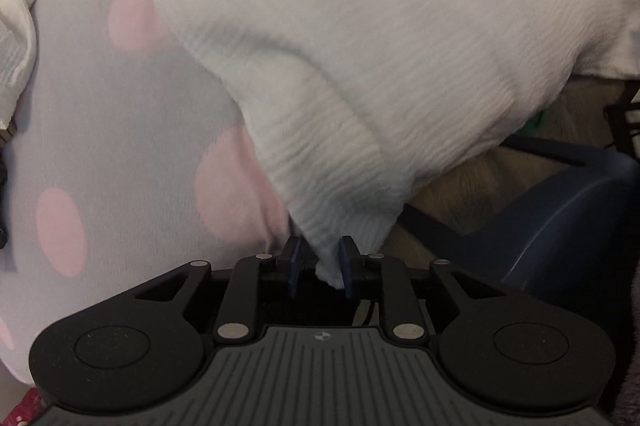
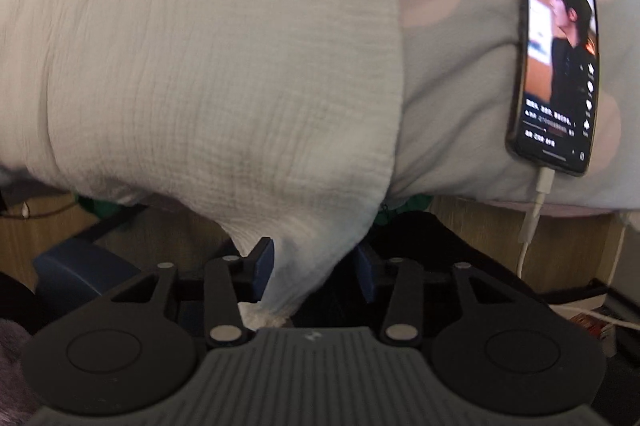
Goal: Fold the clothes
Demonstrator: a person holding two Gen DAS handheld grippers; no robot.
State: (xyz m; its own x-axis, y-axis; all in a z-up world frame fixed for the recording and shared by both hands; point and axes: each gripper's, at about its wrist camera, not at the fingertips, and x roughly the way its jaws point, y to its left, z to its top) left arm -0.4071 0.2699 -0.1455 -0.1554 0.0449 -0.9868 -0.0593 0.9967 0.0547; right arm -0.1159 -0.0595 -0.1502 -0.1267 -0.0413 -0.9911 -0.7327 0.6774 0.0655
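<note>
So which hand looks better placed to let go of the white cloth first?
Probably the right. The right tool stands wide, its pads clear of the white cloth corner. The left tool is only slightly parted, the corner close between its fingers.

Grey bed sheet w/ big pink polka dots (image 1: 100, 129) covers the bed, runs across both views. Past its edge: light brown wood-look floor (image 2: 472, 222). Dark blue plastic chair (image 1: 560, 222) stands on the floor beside the bed. Black smartphone w/ lit screen (image 2: 556, 57) lies on the sheet, white charging cable (image 2: 532, 214) plugged in, hanging to the floor. Light soft, dim.
</note>
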